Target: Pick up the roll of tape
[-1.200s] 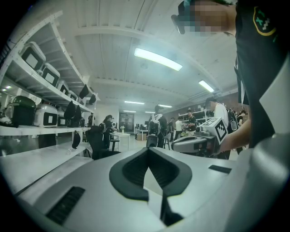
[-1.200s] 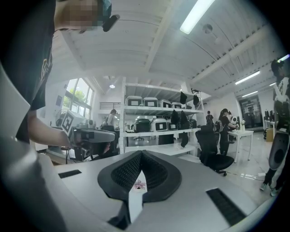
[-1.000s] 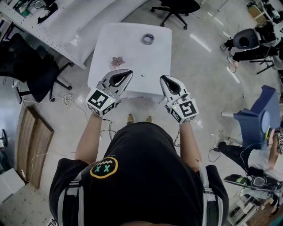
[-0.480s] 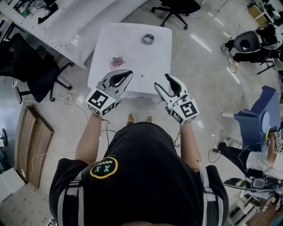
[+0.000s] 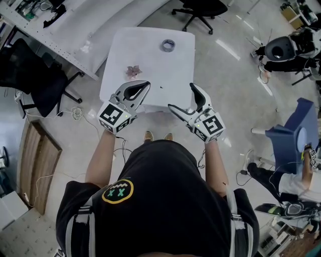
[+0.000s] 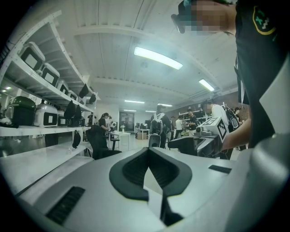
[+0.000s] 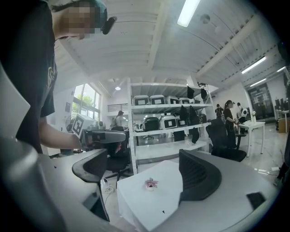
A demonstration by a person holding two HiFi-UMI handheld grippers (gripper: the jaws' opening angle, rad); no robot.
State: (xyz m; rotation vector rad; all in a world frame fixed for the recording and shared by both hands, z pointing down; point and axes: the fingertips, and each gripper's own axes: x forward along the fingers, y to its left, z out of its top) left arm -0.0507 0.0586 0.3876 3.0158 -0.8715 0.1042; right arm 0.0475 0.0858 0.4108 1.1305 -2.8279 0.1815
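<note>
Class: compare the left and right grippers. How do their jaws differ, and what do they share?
The left gripper's jaws are together; the right gripper's are wide apart and opening. The left sits toward the table's near-left side, the right toward its near-right corner. Both are empty, short of the tape.

Lab: equipment shelves, office chairs

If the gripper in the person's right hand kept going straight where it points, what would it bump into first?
Probably the small pink flower-shaped thing on the white square table; the right gripper, jaws opening and empty, aims at it, though it may pass above.
</note>
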